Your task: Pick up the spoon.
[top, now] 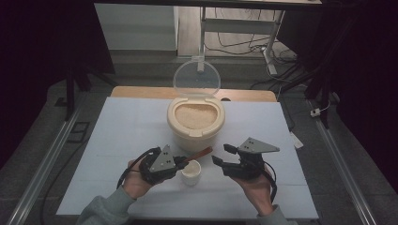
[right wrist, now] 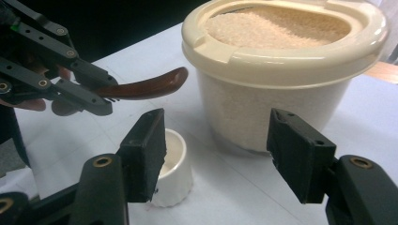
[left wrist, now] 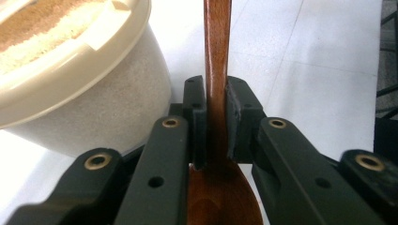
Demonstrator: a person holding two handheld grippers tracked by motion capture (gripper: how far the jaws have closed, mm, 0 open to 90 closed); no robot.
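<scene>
High view: rice container taken as landmark, lid hinged open behind it, grain level near the rim. Small white cup is set just in front of the container. Wooden spoon is held by the left gripper in front-left of the container, handle end pointing toward it, above the cup. Right gripper is held in front-right of the container, nothing in it.

Left gripper view: jaws are clenched on the spoon at the neck, just above the bowl; the container wall is seen close beside it. Wood judged stiff, light, smooth and a bit slippery; a grip at the neck is judged stable against twisting.

Right gripper view: jaws are released and spread wide, cup near the left pad but not pressed. Cup judged light, rigid, glazed, chip-prone, easily tipped; best taken across the wall, low. Container judged heavy when full, unlikely to shift.
</scene>
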